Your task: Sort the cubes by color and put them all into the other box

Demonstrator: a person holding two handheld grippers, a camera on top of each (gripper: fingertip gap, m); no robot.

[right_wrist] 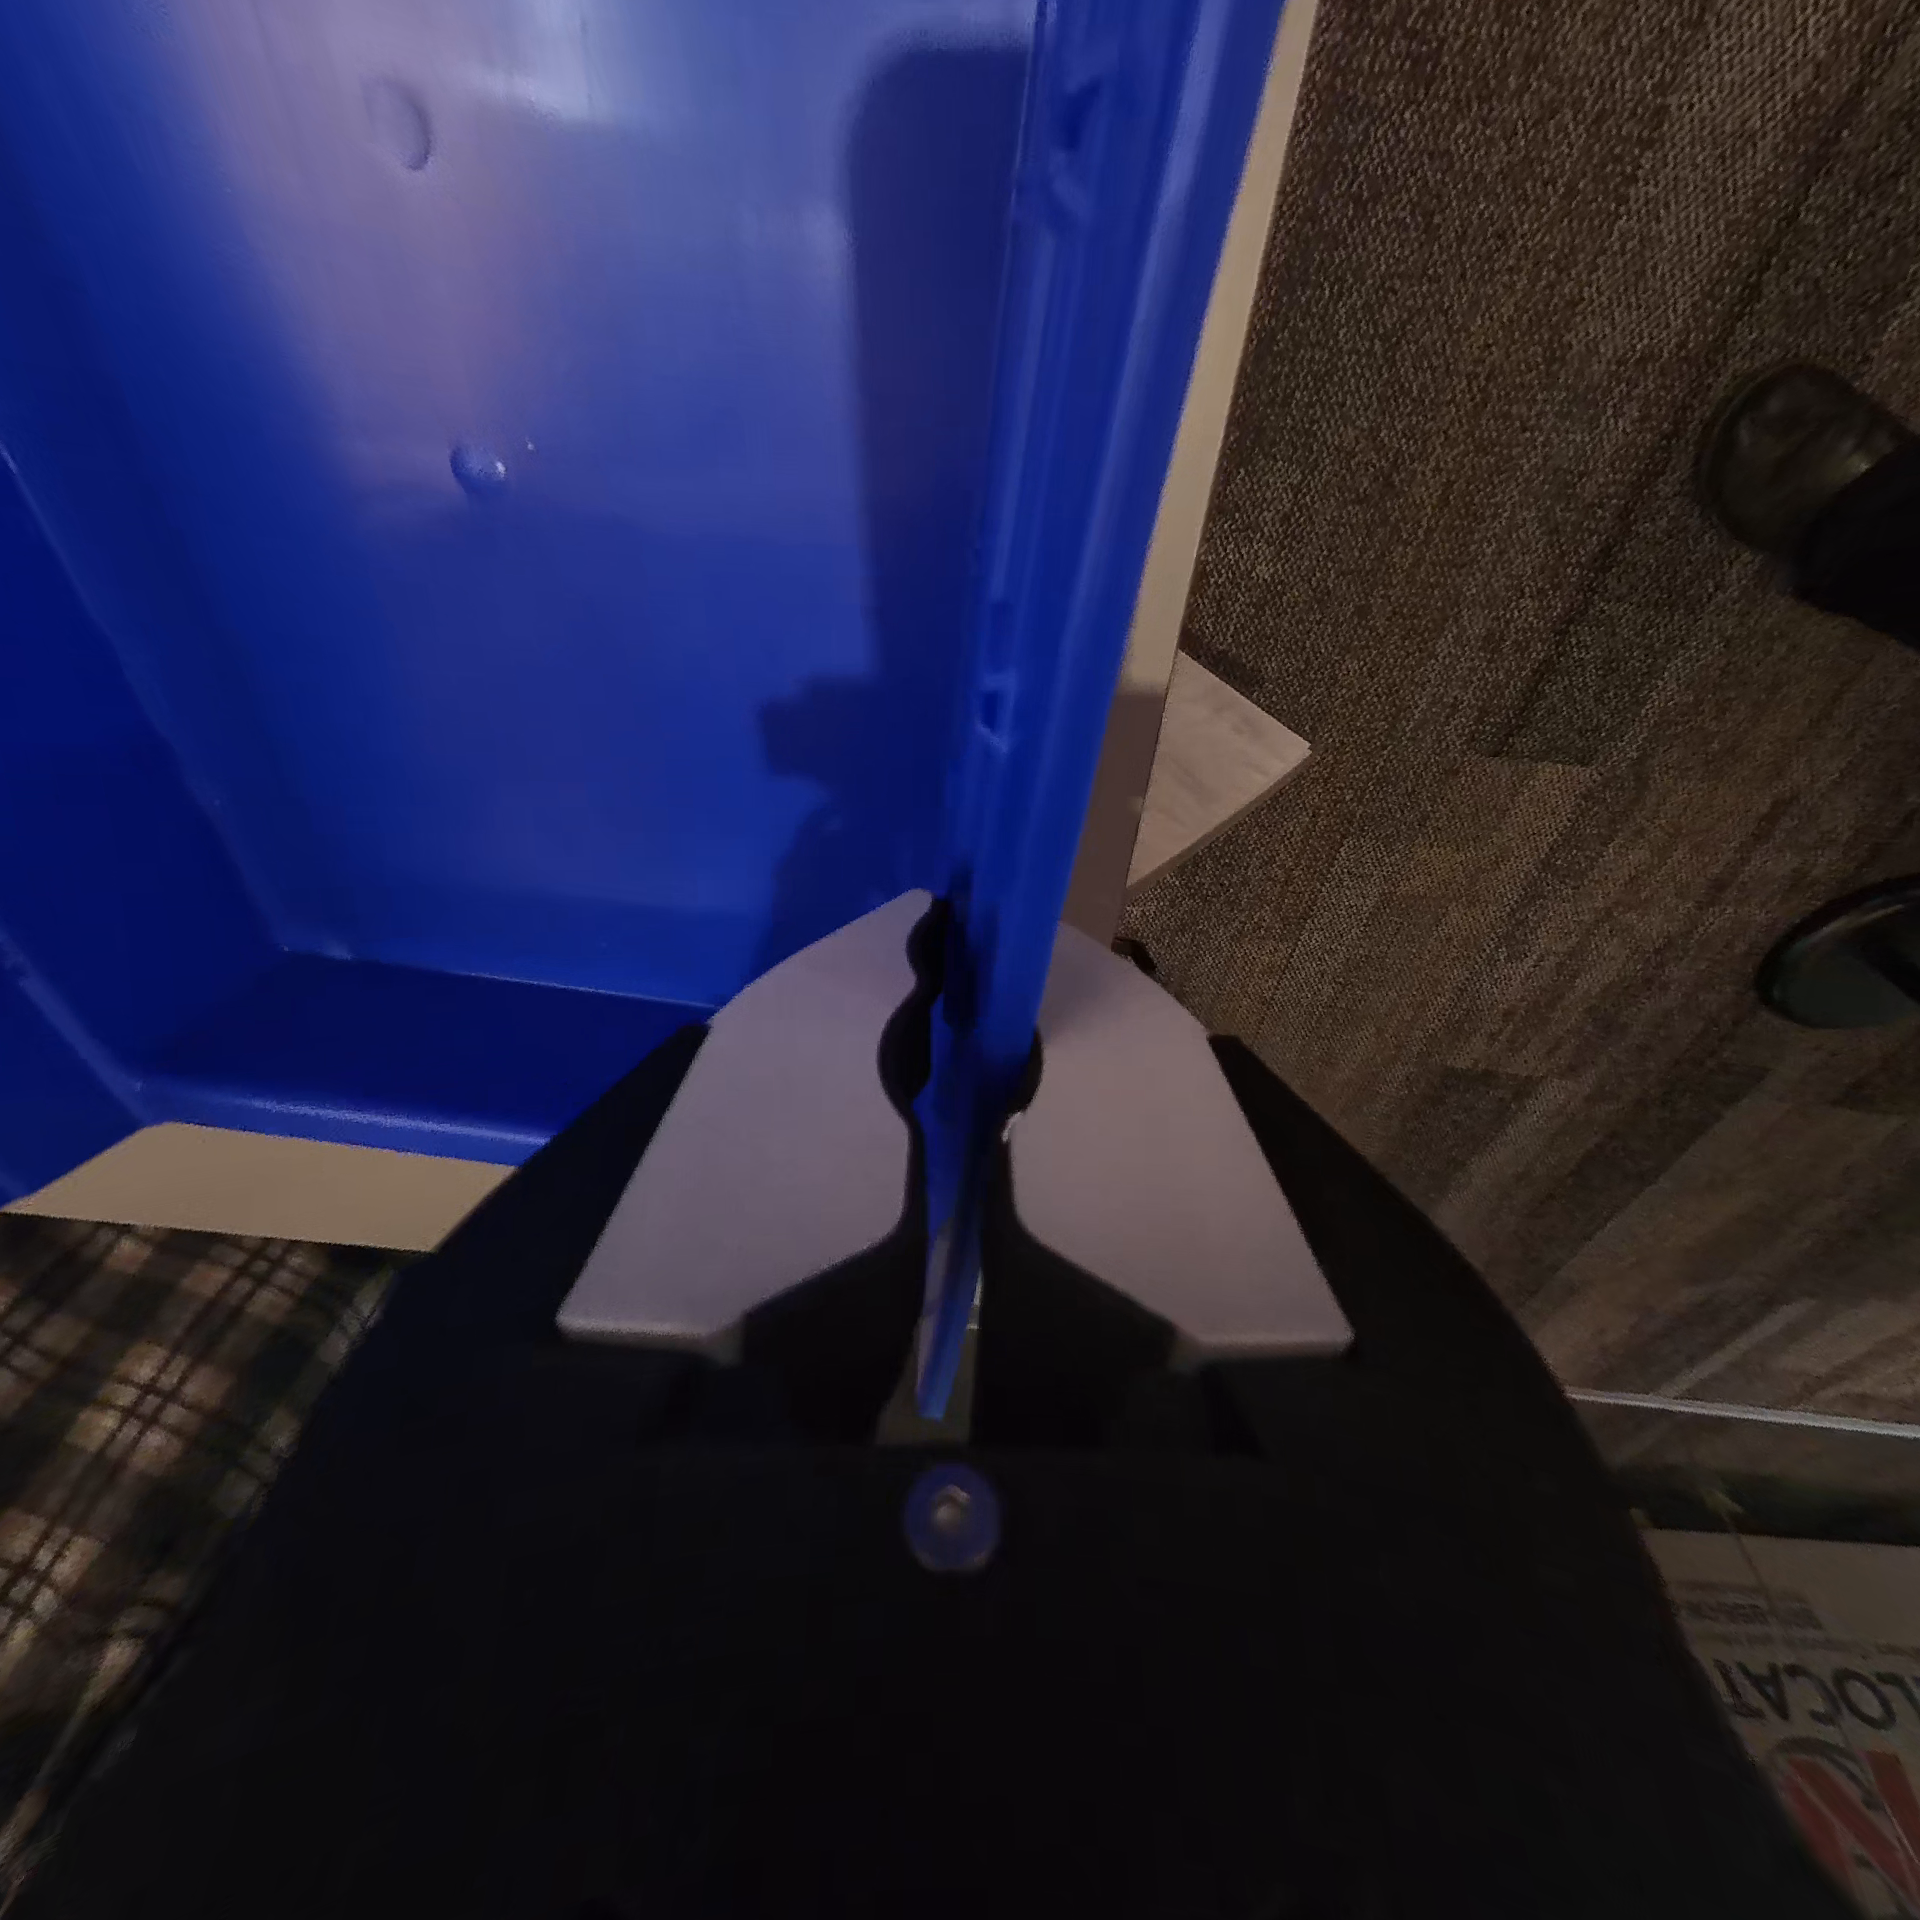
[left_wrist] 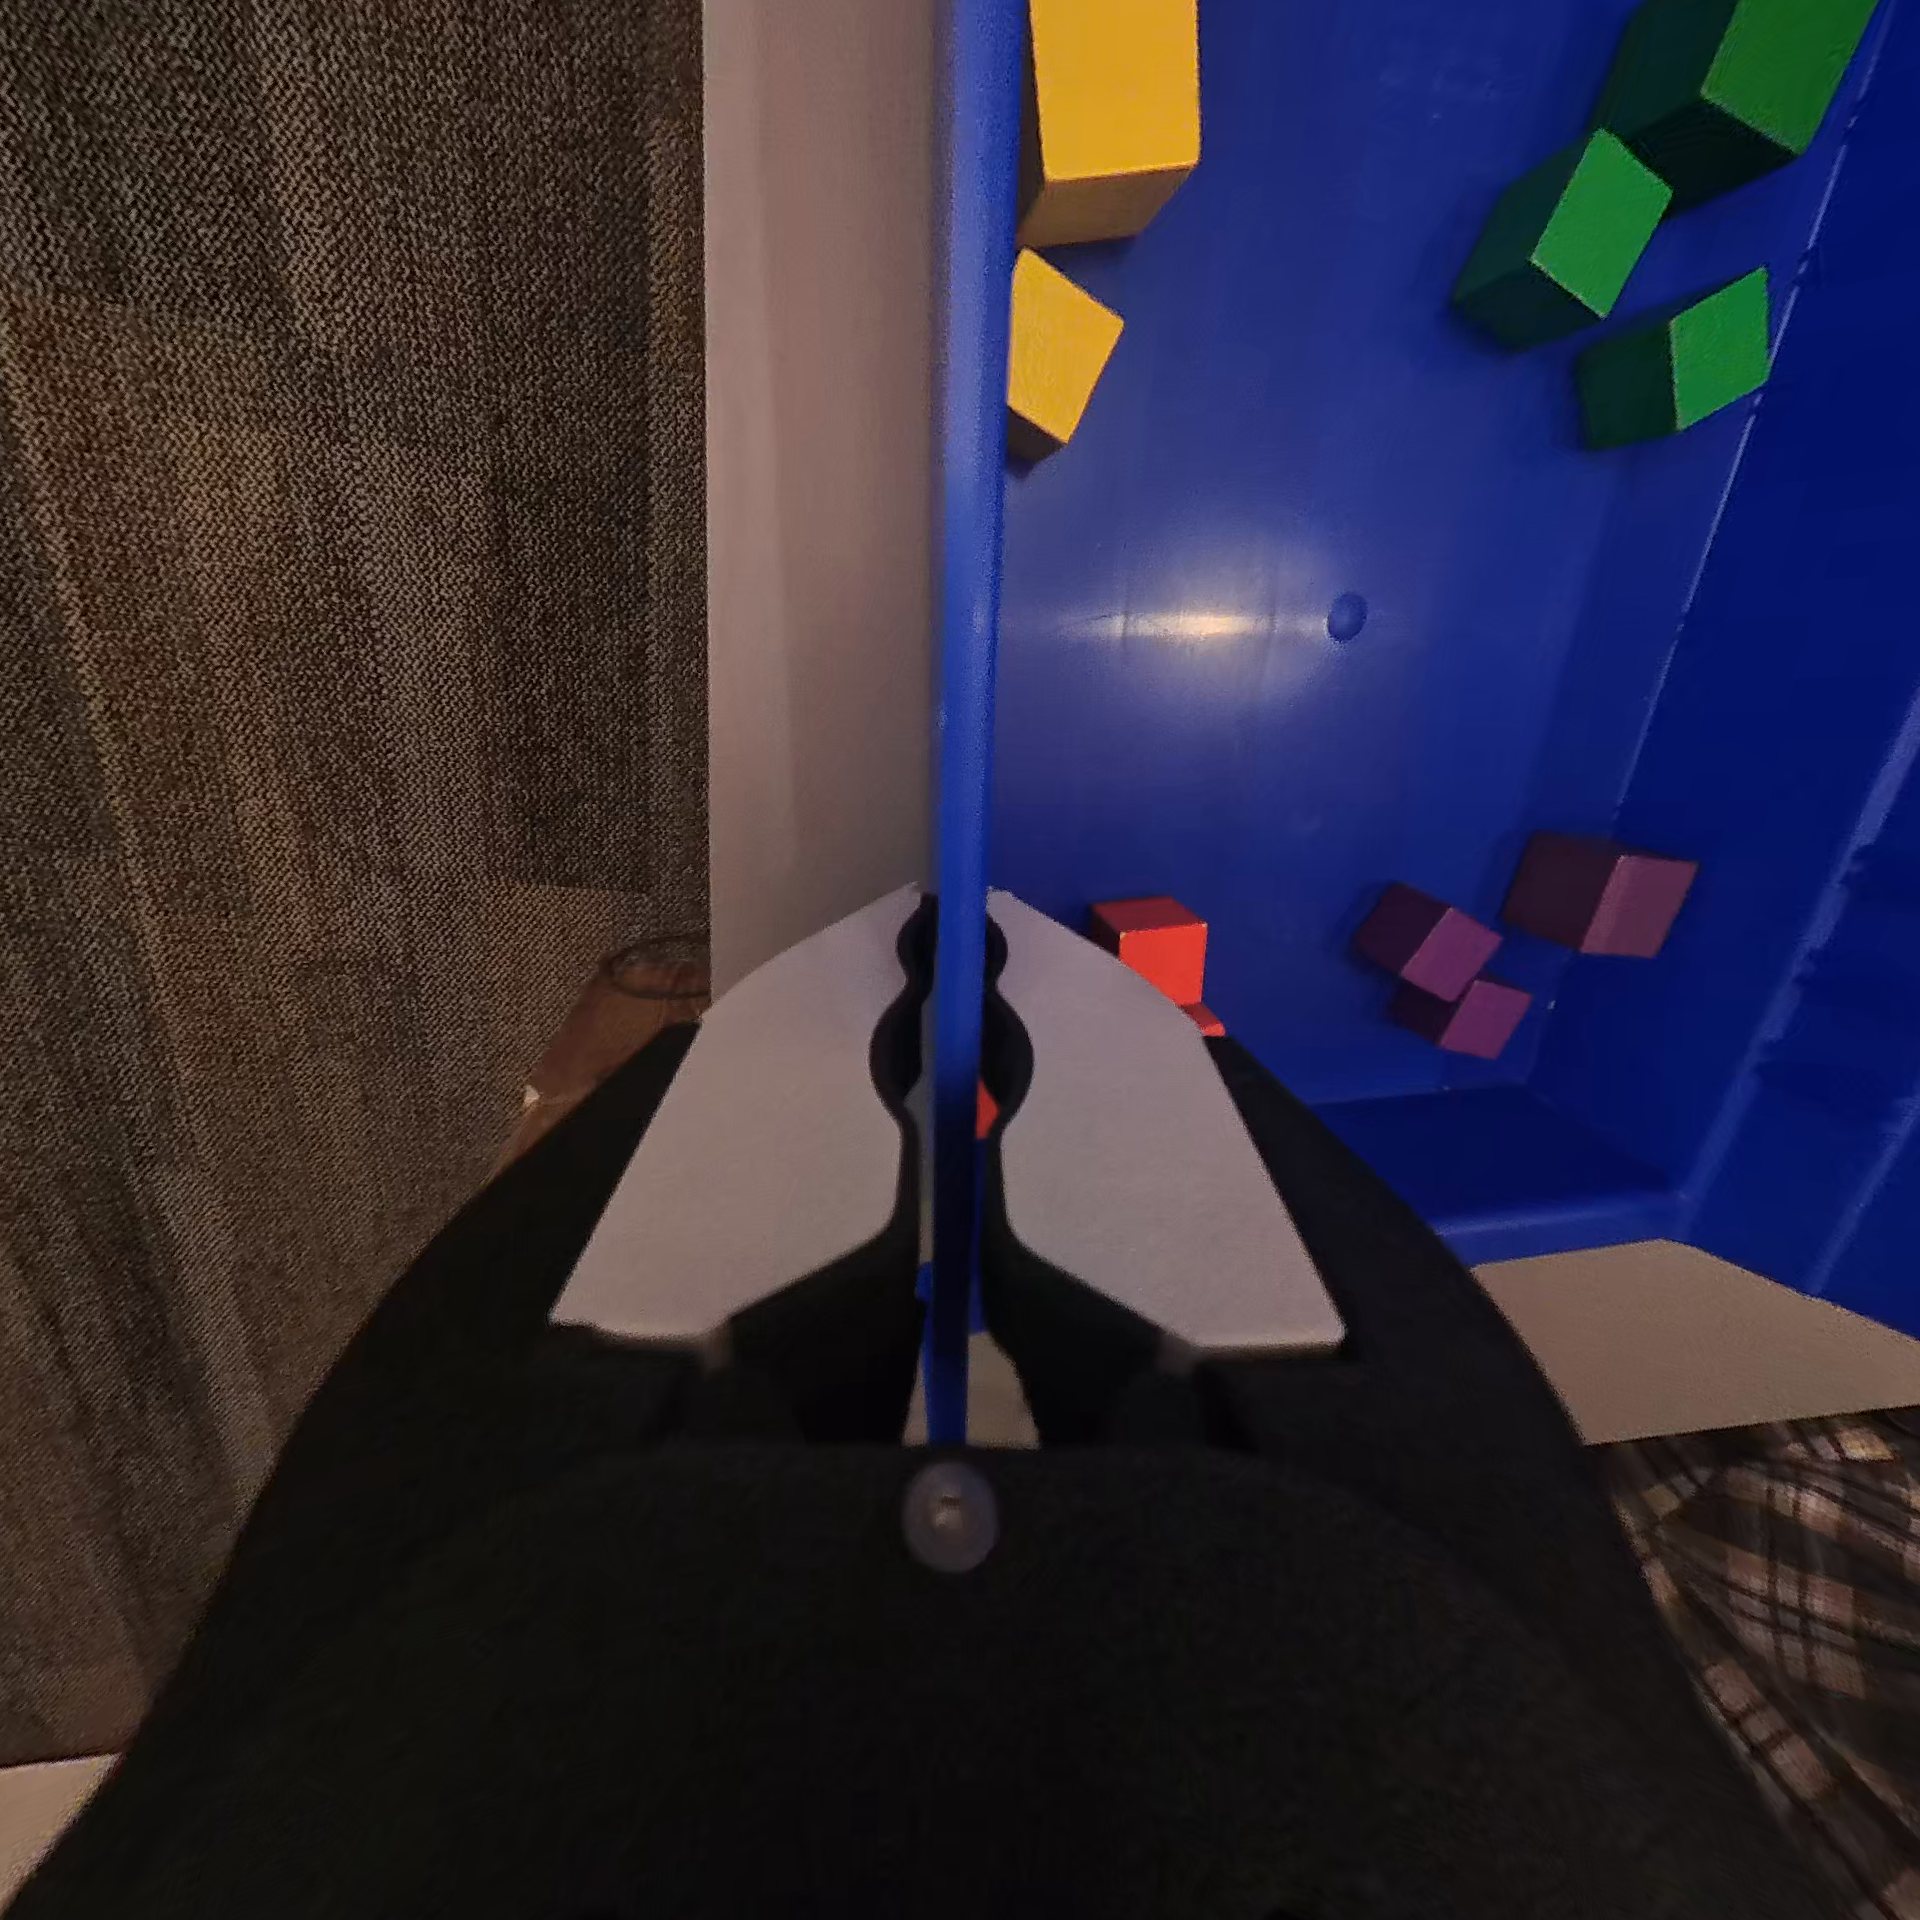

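My left gripper [left_wrist: 954, 914] is shut on the left wall of a blue box [left_wrist: 961, 520]. Inside that box lie yellow cubes [left_wrist: 1112, 94] at the top left, green cubes [left_wrist: 1590, 223] at the top right, purple cubes [left_wrist: 1455, 951] at the lower right and a red cube [left_wrist: 1158, 935] beside my right finger. My right gripper [right_wrist: 961, 925] is shut on the right wall of a blue box [right_wrist: 1049, 520]. The part of that box's inside that shows holds no cubes.
The boxes stand on a white table [left_wrist: 810, 416], whose front edge also shows in the right wrist view [right_wrist: 260, 1184]. Brown carpet [left_wrist: 312, 623] lies beyond the table's side. A plaid cloth [right_wrist: 156, 1403] shows below the front edge. A shoe [right_wrist: 1808, 468] is on the carpet at right.
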